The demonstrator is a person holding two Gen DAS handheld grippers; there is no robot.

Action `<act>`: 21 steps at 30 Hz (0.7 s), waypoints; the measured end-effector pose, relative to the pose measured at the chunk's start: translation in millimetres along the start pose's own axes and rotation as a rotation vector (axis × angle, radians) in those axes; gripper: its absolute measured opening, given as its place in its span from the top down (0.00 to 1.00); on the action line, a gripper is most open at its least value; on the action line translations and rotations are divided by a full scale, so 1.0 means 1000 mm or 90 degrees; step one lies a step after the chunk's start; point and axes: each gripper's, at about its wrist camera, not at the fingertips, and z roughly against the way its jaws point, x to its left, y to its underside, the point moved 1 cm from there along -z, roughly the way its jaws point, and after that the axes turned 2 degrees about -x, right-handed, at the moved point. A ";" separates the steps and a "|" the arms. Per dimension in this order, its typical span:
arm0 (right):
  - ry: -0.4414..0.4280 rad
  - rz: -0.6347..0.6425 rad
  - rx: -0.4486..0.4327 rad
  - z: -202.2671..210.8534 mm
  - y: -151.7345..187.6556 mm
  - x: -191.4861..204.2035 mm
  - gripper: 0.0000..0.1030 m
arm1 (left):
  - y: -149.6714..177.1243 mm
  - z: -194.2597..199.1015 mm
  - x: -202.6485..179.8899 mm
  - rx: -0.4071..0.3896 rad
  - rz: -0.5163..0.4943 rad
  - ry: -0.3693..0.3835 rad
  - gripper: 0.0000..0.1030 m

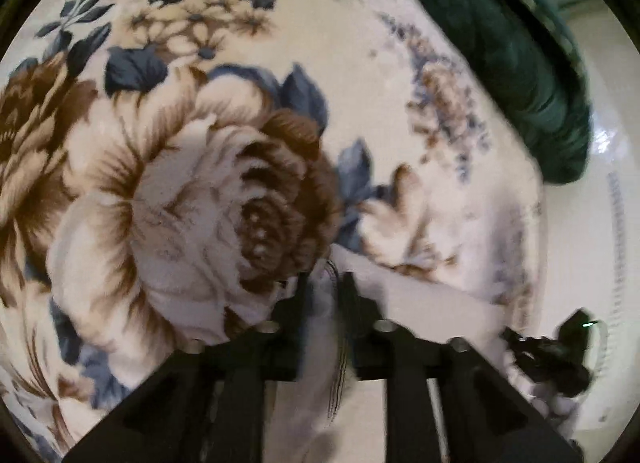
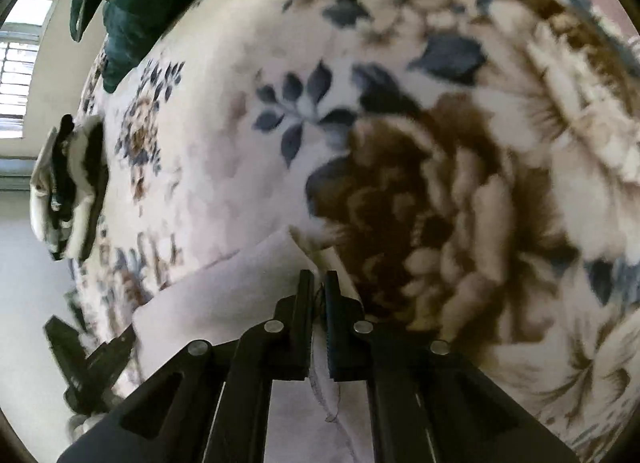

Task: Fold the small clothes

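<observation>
A small pale lilac-white garment (image 1: pixel 420 291) hangs between my two grippers above a floral blanket. My left gripper (image 1: pixel 326 283) is shut on one edge of it; the cloth runs down between the jaws. In the right wrist view the same garment (image 2: pixel 224 295) stretches off to the left, and my right gripper (image 2: pixel 318 283) is shut on its other edge. The other gripper shows at the right edge of the left wrist view (image 1: pixel 560 351) and at the lower left of the right wrist view (image 2: pixel 88 363).
The floral blanket (image 1: pixel 180 167) with brown roses and blue leaves covers the bed (image 2: pixel 460 183). A dark green pillow (image 1: pixel 512 55) lies at its far side (image 2: pixel 128 3). A black-and-white folded pile (image 2: pixel 68 187) sits near the bed edge. A window (image 2: pixel 20 59) is at left.
</observation>
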 end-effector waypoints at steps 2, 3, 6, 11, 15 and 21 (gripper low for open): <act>-0.027 -0.003 0.001 0.012 0.000 -0.006 0.47 | 0.006 0.010 0.005 -0.011 0.006 0.060 0.29; -0.047 -0.001 -0.005 0.019 0.002 -0.011 0.33 | 0.011 0.011 0.010 -0.012 0.012 0.085 0.28; -0.087 0.000 0.049 0.009 0.010 -0.032 0.25 | 0.023 -0.013 0.025 0.044 0.044 0.119 0.28; -0.192 -0.041 0.142 -0.036 0.023 -0.050 0.25 | 0.035 -0.036 0.019 0.061 0.072 0.187 0.29; -0.273 -0.054 0.153 -0.049 0.028 -0.039 0.69 | 0.041 -0.030 0.003 0.025 0.051 0.169 0.78; -0.259 -0.051 0.132 -0.032 0.037 -0.012 0.84 | 0.041 0.002 -0.003 -0.005 0.066 0.167 0.80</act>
